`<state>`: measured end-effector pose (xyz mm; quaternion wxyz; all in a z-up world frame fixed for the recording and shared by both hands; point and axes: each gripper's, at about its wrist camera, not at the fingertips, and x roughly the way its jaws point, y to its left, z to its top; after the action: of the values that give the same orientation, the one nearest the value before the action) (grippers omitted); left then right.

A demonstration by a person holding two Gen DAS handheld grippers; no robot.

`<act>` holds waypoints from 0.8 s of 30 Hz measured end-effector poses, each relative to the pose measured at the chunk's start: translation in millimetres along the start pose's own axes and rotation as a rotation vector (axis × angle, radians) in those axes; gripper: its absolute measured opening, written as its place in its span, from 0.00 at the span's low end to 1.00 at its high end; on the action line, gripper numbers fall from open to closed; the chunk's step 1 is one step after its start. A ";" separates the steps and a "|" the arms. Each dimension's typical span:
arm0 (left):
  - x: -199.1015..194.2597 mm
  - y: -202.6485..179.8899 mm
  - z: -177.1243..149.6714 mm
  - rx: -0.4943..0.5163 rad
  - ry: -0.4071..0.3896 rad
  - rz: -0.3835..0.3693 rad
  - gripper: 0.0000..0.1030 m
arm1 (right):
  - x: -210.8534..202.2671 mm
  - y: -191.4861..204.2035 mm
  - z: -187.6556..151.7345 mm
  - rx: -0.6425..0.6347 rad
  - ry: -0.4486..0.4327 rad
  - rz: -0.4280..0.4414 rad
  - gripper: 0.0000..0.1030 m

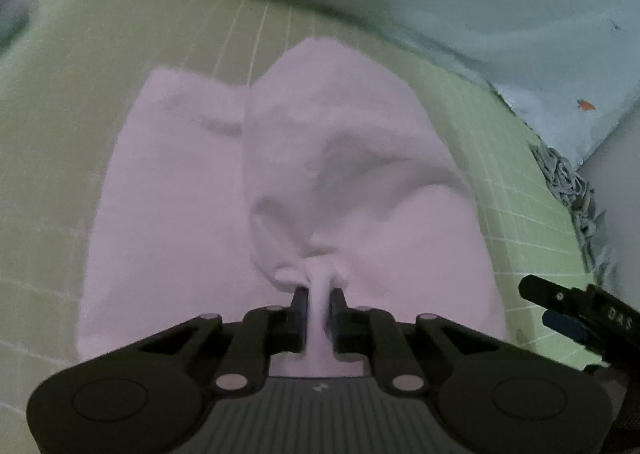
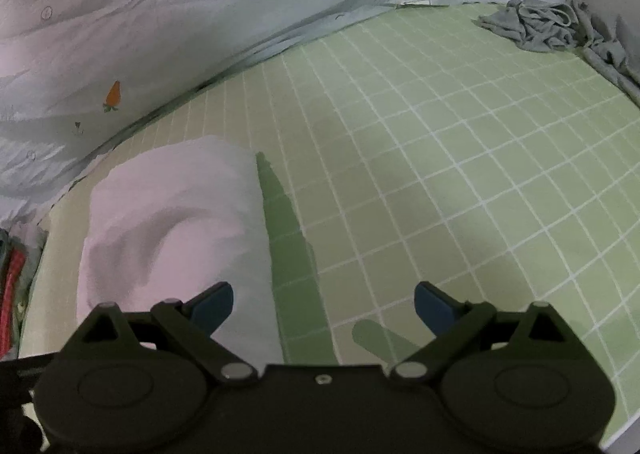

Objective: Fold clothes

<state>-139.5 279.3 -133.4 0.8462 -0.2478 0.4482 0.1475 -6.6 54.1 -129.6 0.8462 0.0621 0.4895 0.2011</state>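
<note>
A green sheet (image 2: 460, 157) with a white grid covers the bed across the right and centre of the frame. A pale blue duvet (image 2: 200, 25) printed with small orange carrots (image 2: 113, 94) is bunched along the upper left. A red strap-like object (image 2: 11, 286), too blurred to identify, shows at the left edge.

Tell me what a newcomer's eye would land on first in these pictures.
First, the pale pink garment spread over the green checked sheet, with a pinch of its near edge clamped in the left hand-held gripper. Next, the right hand-held gripper, its blue-tipped fingers wide apart and holding nothing, just right of the garment. Last, a crumpled grey cloth at the sheet's far right corner.
</note>
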 end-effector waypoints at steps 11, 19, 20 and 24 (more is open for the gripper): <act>-101.7 -19.1 -19.8 0.211 -0.288 0.250 0.09 | -2.4 43.4 -25.3 -0.144 0.006 0.040 0.95; -55.7 68.6 -51.2 -0.028 -0.077 0.326 0.53 | 0.7 68.1 -47.5 -0.205 0.063 0.080 0.96; -61.2 74.1 -52.0 -0.056 -0.096 0.293 0.64 | -2.5 71.1 -47.2 -0.214 0.049 0.088 0.97; -62.4 71.7 -45.7 -0.020 -0.137 0.252 0.87 | -4.1 81.2 -46.0 -0.218 0.039 0.115 0.98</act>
<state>-239.2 312.1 -123.8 0.8472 -0.1872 0.4152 0.2733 -70.4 122.2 -125.4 0.8255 -0.0061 0.4765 0.3025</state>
